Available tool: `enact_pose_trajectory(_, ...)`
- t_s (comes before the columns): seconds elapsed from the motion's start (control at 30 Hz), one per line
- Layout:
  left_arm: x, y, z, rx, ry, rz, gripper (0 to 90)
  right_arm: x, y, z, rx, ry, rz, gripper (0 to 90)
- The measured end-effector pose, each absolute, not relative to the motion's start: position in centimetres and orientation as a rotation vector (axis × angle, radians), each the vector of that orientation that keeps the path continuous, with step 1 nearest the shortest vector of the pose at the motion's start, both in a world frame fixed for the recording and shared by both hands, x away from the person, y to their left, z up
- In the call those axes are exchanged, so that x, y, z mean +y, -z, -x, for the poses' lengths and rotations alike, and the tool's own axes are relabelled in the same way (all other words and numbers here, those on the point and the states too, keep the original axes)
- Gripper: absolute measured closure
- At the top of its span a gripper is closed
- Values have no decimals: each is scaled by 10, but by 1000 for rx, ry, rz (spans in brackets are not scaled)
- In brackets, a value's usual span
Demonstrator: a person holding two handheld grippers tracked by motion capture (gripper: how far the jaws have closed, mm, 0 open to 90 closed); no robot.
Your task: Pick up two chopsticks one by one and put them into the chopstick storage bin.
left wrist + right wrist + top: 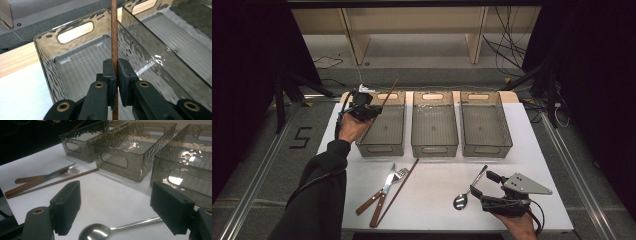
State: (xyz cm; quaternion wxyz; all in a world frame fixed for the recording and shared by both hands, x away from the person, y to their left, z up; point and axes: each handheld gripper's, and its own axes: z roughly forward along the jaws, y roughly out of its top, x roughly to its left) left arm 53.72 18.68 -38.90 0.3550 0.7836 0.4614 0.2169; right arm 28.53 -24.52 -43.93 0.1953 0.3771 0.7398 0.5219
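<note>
Pointing up-right, chopstick (388,95) (left gripper (371,111) clamped).

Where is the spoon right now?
In the high view, the spoon lies on the table's right side, before the bins, its handle between the open jaws of the right hand-held gripper.

The chopstick (114,37) is a long, thin brown stick. It is pinched between two black pads and is tilted, with its far end up in the air. It hangs over the left bin (382,131), a clear grey box with handle holes. Its top end pokes out past the far rim of that bin.
</note>
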Motion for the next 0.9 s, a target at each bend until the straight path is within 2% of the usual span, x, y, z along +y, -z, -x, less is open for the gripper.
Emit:
enact_pose_trajectory(0.5, 188, 403, -538, 1256, -543, -2071, 828, -245, 439, -285, 2074, -1463, -1057, 252)
enact_pose_trajectory(0.67, 190, 400, -537, 1286, -527, -2035, 675, -246, 439, -285, 2072, -1461, -1058, 252)
enact_pose_trajectory(0.73, 190, 397, -536, 1287, -510, -2041, 589, -246, 439, -285, 2071, -1463, -1060, 252)
enact_pose_trajectory(0.9, 188, 385, -527, 1288, -479, -2036, 450, -245, 439, -285, 2070, -1462, -1056, 252)
